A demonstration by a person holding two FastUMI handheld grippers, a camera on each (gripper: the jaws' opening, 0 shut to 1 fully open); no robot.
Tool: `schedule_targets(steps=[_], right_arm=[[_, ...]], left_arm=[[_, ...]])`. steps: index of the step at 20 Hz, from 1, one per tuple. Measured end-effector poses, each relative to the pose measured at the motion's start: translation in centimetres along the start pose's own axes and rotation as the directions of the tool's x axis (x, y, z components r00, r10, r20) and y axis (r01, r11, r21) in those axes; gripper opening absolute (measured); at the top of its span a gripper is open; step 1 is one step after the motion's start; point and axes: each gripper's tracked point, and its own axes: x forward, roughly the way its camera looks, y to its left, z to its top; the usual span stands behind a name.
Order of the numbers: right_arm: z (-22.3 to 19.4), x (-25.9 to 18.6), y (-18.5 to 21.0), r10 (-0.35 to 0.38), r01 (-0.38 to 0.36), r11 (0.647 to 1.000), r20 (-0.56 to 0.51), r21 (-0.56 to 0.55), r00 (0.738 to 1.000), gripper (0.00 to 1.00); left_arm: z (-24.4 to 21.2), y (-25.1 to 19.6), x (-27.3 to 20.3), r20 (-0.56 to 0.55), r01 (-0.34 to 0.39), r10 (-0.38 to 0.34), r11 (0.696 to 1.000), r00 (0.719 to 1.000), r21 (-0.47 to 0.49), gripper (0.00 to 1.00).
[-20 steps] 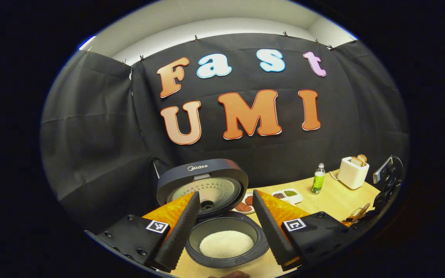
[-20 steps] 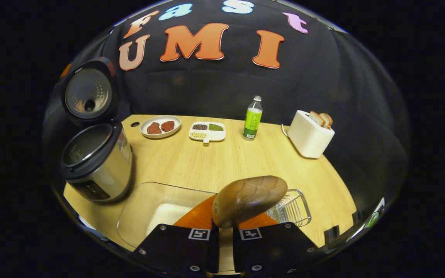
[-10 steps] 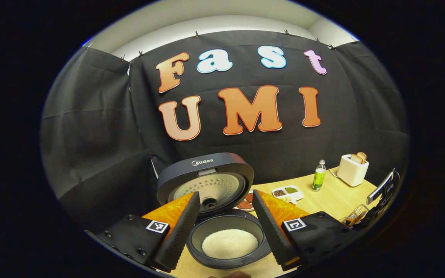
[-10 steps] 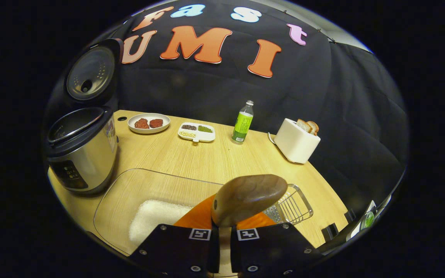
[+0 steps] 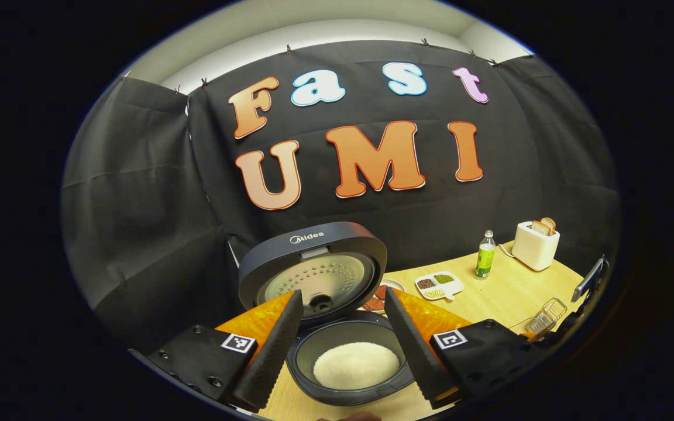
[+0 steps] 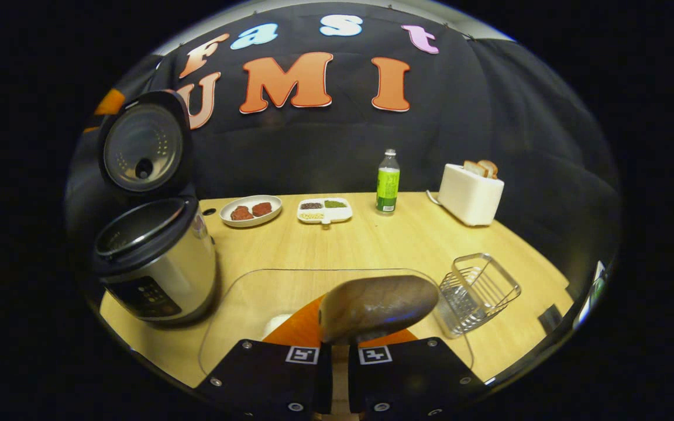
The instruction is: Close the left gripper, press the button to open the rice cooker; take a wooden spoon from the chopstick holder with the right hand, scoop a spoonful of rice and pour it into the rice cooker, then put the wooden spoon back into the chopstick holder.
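The cooker (image 5: 337, 327) stands on the counter (image 6: 372, 240) with its lid up and white rice (image 5: 356, 365) in its pot. The left gripper (image 5: 343, 345) hangs just over the cooker, fingers wide apart. The right gripper (image 6: 340, 345) is clamped tight on the spoon (image 6: 378, 307), to the right of the cooker, above a clear dish (image 6: 243, 292) and beside the wire holder (image 6: 477, 289).

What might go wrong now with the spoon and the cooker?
The right claw grips the brown wooden spoon beside the wire chopstick holder; a bad aim might knock the holder over. The left claw hangs open above the open rice cooker and might bump its raised lid.
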Motion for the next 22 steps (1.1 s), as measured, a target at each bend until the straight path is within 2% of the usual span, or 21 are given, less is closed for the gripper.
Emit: schedule_targets(steps=[1,2,5,6,9,14,18,22], right_arm=[[-0.1,0.0,0.6,0.016,-0.016,1.000,-0.006,0.006,1.000,0.11],[-0.1,0.0,1.1,0.032,-0.032,0.999,-0.012,0.013,0.999,0.10],[-0.5,0.4,3.4,0.099,-0.093,0.989,-0.049,0.112,0.994,0.11],[-0.6,0.5,3.8,0.118,-0.108,0.984,-0.063,0.143,0.991,0.11],[-0.5,0.9,3.9,0.141,-0.116,0.967,-0.096,0.226,0.985,0.10],[-1.0,2.2,2.4,0.160,-0.078,0.901,-0.161,0.426,0.974,0.10],[-1.2,2.6,2.4,0.204,-0.097,0.874,-0.179,0.477,0.963,0.10],[-1.6,3.1,2.4,0.290,-0.133,0.828,-0.214,0.544,0.933,0.10]], left_arm=[[0.0,0.2,0.3,-0.004,-0.003,0.003,1.000,1.000,0.001,0.94],[-0.1,0.3,0.4,-0.008,-0.007,0.007,1.000,1.000,0.003,0.87],[-0.3,1.1,0.7,-0.019,-0.023,0.023,1.000,1.000,0.012,0.87],[-0.4,1.4,0.8,-0.024,-0.028,0.029,0.999,0.999,0.014,0.94],[-0.7,2.1,0.9,-0.031,-0.040,0.041,0.999,0.999,0.018,0.94],[-1.4,2.9,1.0,-0.042,-0.056,0.058,0.998,0.997,0.040,0.95],[-1.7,2.7,1.1,-0.049,-0.051,0.053,0.998,0.997,0.035,0.95],[-1.2,2.5,1.3,-0.041,-0.056,0.057,0.998,0.998,0.032,0.95]])
